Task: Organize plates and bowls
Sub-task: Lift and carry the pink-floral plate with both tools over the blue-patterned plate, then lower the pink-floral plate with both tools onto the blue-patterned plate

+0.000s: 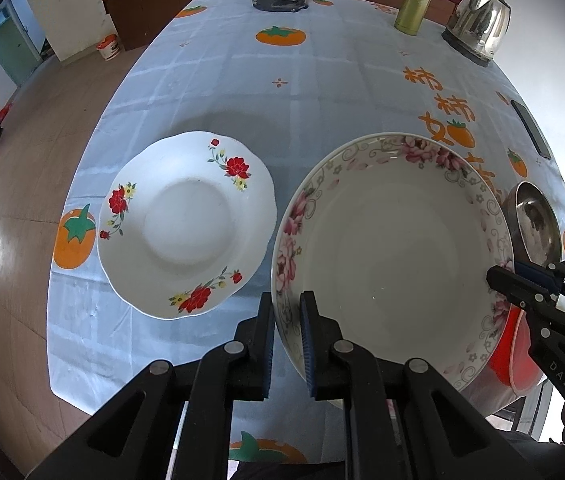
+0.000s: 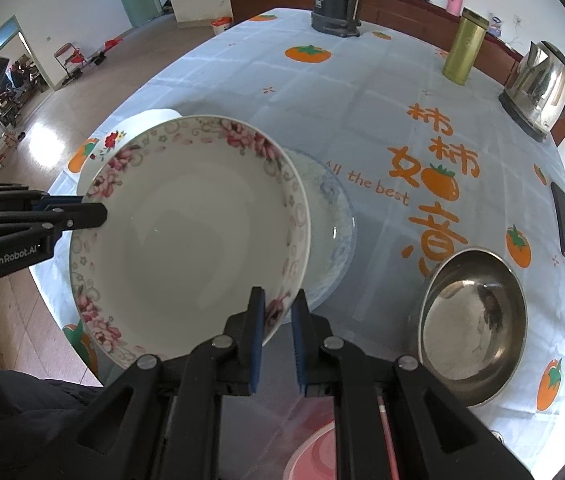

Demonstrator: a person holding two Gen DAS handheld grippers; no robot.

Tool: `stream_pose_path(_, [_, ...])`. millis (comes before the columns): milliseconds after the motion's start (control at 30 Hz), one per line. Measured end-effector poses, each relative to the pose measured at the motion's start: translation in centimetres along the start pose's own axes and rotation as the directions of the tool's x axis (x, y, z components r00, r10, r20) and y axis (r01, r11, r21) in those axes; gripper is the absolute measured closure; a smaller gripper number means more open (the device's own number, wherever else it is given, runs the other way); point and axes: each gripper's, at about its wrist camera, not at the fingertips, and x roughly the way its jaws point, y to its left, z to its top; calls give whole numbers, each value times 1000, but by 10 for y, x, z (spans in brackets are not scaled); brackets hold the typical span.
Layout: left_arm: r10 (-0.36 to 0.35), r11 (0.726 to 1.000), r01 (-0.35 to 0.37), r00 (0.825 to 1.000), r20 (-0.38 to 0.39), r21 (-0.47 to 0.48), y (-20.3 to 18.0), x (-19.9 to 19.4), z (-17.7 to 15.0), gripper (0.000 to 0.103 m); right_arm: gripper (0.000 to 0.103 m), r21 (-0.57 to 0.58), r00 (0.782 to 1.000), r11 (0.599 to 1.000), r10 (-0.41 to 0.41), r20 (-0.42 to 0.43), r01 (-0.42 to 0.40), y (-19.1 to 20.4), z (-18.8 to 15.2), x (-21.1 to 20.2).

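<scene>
Pink-flowered bowl (image 1: 394,248) faces up, held above the worktop (image 1: 322,80) beside the red-flowered plate (image 1: 186,224). Left gripper (image 1: 286,340) and right gripper (image 2: 278,336) each pinch its rim on opposite sides.

Two black handheld grippers with blue-padded fingers clamp opposite edges of one wide white bowl with a pink floral rim (image 2: 186,220), both angled steeply downward. The left gripper (image 1: 287,322) has its jaws nearly closed, one pad inside the bowl's rim and one outside; from the right wrist view, the same tool reaches in from the left edge, its fingertips pinching the far side of the rim. The right gripper (image 2: 278,320) grips likewise, jaws narrowed on the rim's near edge, and appears in the left wrist view at the right side. A dark sleeve (image 2: 22,412) shows at the lower left of the right wrist view.
</scene>
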Motion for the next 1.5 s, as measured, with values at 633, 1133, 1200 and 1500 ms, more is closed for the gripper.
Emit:
stream_pose_path(633, [8,1000,-8,1000,2,26,-11,6,9,90,90,19,1000,1000,1,-7,0,-17,4,4])
stream_pose_path(1133, [3,1000,-3,1000,-8,25,-11,15,12,90,90,12,999,1000,-2,-33,3,-17,6,14])
stream_pose_path(1200, [3,1000,-3,1000,-8,29,-11,17,13,90,90,16,999,1000,-1,-37,2,-17,6,15])
stream_pose_path(1500, [-3,999,4,1000,-20,41,-19,28,16,90,90,41,998,999,-3,-62,6,-28,6,23])
